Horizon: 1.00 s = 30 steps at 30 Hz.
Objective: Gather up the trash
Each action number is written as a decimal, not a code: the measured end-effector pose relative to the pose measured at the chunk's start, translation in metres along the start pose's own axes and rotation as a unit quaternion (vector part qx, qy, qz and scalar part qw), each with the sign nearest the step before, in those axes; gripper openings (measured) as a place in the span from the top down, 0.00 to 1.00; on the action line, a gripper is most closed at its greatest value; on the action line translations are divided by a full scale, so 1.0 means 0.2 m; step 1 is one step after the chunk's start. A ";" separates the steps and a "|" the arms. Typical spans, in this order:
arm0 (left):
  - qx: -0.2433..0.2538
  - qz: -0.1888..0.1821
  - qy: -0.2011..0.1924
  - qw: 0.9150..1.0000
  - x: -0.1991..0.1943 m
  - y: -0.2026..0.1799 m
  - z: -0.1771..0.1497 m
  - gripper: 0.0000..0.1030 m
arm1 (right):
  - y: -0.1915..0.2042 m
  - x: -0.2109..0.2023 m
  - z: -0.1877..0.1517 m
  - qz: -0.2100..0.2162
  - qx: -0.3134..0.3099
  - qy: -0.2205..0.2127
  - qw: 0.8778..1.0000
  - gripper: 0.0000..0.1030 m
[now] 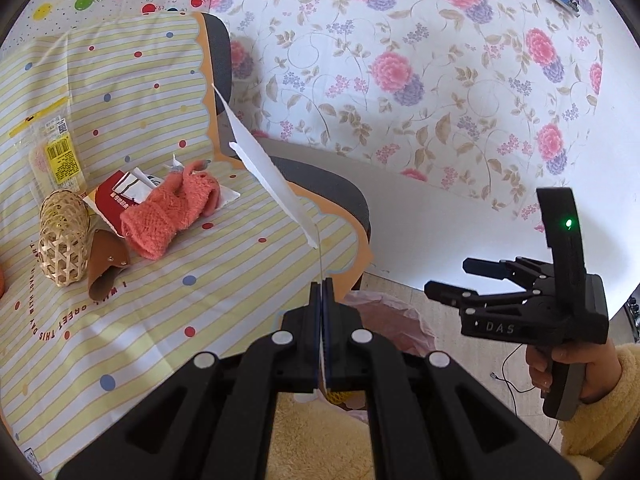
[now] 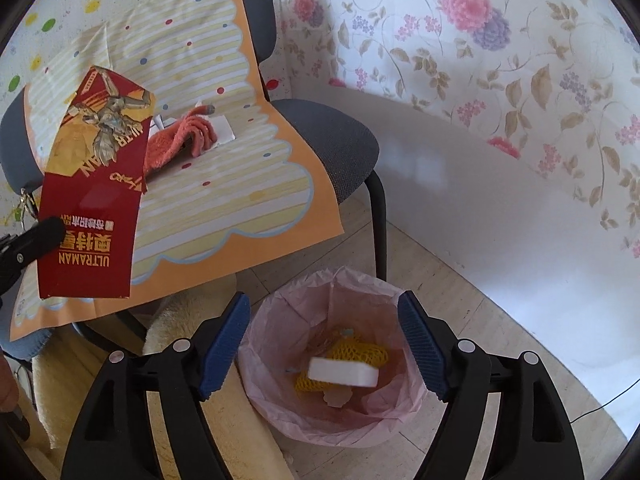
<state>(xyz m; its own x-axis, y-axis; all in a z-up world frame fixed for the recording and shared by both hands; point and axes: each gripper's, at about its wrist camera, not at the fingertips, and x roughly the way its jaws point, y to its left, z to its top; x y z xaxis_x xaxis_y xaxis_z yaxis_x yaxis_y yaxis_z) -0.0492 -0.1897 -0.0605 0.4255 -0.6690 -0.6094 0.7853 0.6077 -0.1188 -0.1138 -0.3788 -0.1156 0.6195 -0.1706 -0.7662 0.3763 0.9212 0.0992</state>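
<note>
My left gripper point(image 1: 322, 285) is shut on a flat red Ultraman wrapper point(image 2: 92, 200), which shows edge-on as a thin white strip point(image 1: 264, 168) in the left wrist view. It hangs over the front of the chair. My right gripper point(image 2: 322, 300) stands open directly above the pink-lined bin point(image 2: 280, 412), with nothing between its blue pads. A white block point(image 2: 344, 372), blurred, lies in the bin on yellow mesh netting point(image 2: 362, 350). From the left wrist view the right gripper point(image 1: 456, 280) is to the right, held by a hand in a yellow sleeve.
On the chair's striped paper cover point(image 1: 160, 320) lie a pink knitted cloth point(image 1: 172, 212), a red-and-white packet point(image 1: 116, 196), a woven bamboo basket point(image 1: 64, 236), a brown leather case point(image 1: 106, 264) and a clear package with a yellow label point(image 1: 56, 156). A floral sheet point(image 1: 400, 80) covers the wall behind.
</note>
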 end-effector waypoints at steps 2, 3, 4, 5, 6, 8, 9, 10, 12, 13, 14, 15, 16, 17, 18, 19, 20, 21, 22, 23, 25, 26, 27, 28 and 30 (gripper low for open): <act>0.006 -0.003 0.002 1.000 0.00 -0.01 0.00 1.00 | -0.02 -0.03 0.03 0.003 0.009 -0.016 1.000 0.26; 0.011 -0.008 0.003 1.000 0.01 -0.03 0.00 1.00 | -0.02 -0.05 0.04 0.004 0.013 -0.023 1.000 0.26; 0.015 -0.013 0.005 1.000 0.01 -0.04 0.00 1.00 | -0.03 -0.06 0.05 0.006 0.016 -0.030 0.999 0.26; 0.021 -0.019 0.006 1.000 0.01 -0.06 -0.01 1.00 | -0.04 -0.08 0.06 0.006 0.020 -0.039 0.999 0.26; 0.031 -0.029 0.009 0.999 0.02 -0.08 -0.01 1.00 | -0.04 -0.09 0.07 0.005 0.022 -0.045 0.999 0.26; 0.050 -0.039 0.013 0.998 0.03 -0.13 -0.01 1.00 | -0.07 -0.11 0.08 0.003 0.029 -0.057 0.998 0.26; 0.064 -0.045 0.016 0.997 0.05 -0.17 -0.01 1.00 | -0.08 -0.13 0.09 0.003 0.033 -0.062 0.998 0.26; 0.072 -0.050 0.017 0.996 0.06 -0.20 -0.01 1.00 | -0.09 -0.14 0.09 0.002 0.037 -0.066 0.997 0.26; 0.086 -0.066 0.025 0.994 0.10 -0.24 0.00 1.00 | -0.12 -0.17 0.09 -0.001 0.043 -0.073 0.996 0.26; 0.089 -0.073 0.031 0.993 0.13 -0.26 0.00 1.00 | -0.14 -0.19 0.09 -0.004 0.047 -0.078 0.996 0.26; 0.092 -0.080 0.037 0.992 0.16 -0.28 0.00 1.00 | -0.16 -0.20 0.09 -0.005 0.050 -0.080 0.995 0.26; 0.095 -0.085 0.043 0.991 0.19 -0.29 0.00 1.00 | -0.18 -0.22 0.09 -0.007 0.053 -0.082 0.995 0.26; 0.098 -0.088 0.047 0.990 0.21 -0.31 0.00 1.00 | -0.19 -0.23 0.09 -0.009 0.055 -0.084 0.995 0.26; 0.101 -0.091 0.051 0.989 0.23 -0.32 0.00 1.00 | -0.21 -0.24 0.08 -0.012 0.058 -0.086 0.995 0.26; 0.104 -0.095 0.056 0.988 0.25 -0.33 0.00 1.00 | -0.23 -0.25 0.08 -0.014 0.059 -0.086 0.994 0.26; 0.108 -0.096 0.061 0.988 0.28 -0.35 -0.01 1.00 | -0.24 -0.25 0.08 -0.016 0.061 -0.086 0.994 0.26; 0.110 -0.091 0.063 0.988 0.29 -0.36 -0.01 1.00 | -0.26 -0.25 0.07 -0.017 0.064 -0.086 0.994 0.26; 0.113 -0.083 0.065 0.988 0.31 -0.37 -0.01 1.00 | -0.27 -0.25 0.08 -0.018 0.065 -0.086 0.994 0.26; 0.116 -0.078 0.068 0.988 0.33 -0.37 -0.01 0.96 | -0.28 -0.25 0.08 -0.019 0.067 -0.085 0.994 0.26; 0.116 -0.073 0.071 0.988 0.35 -0.37 -0.01 0.91 | -0.29 -0.24 0.07 -0.019 0.069 -0.085 0.994 0.26; 0.107 -0.058 0.076 0.990 0.38 -0.35 -0.02 0.77 | -0.29 -0.23 0.08 -0.017 0.069 -0.082 0.994 0.26; 0.101 -0.055 0.078 0.990 0.39 -0.33 -0.01 0.77 | -0.29 -0.23 0.08 -0.016 0.068 -0.082 0.994 0.26; 0.092 -0.051 0.078 0.991 0.38 -0.30 -0.01 0.77 | -0.28 -0.22 0.08 -0.015 0.065 -0.081 0.994 0.26; 0.084 -0.045 0.075 0.993 0.37 -0.28 0.00 0.77 | -0.27 -0.22 0.08 -0.012 0.062 -0.080 0.995 0.26; 0.066 -0.032 0.063 0.995 0.32 -0.21 0.01 0.77 | -0.25 -0.21 0.09 -0.009 0.059 -0.080 0.995 0.26</act>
<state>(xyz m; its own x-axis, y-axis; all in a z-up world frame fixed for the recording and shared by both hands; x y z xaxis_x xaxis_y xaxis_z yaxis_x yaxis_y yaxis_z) -0.0547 -0.2590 -0.0933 0.3194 -0.6399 -0.6990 0.8644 0.4989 -0.0618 -0.1470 -0.4243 -0.0772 0.7099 -0.2491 -0.6587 0.4606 0.8718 0.1666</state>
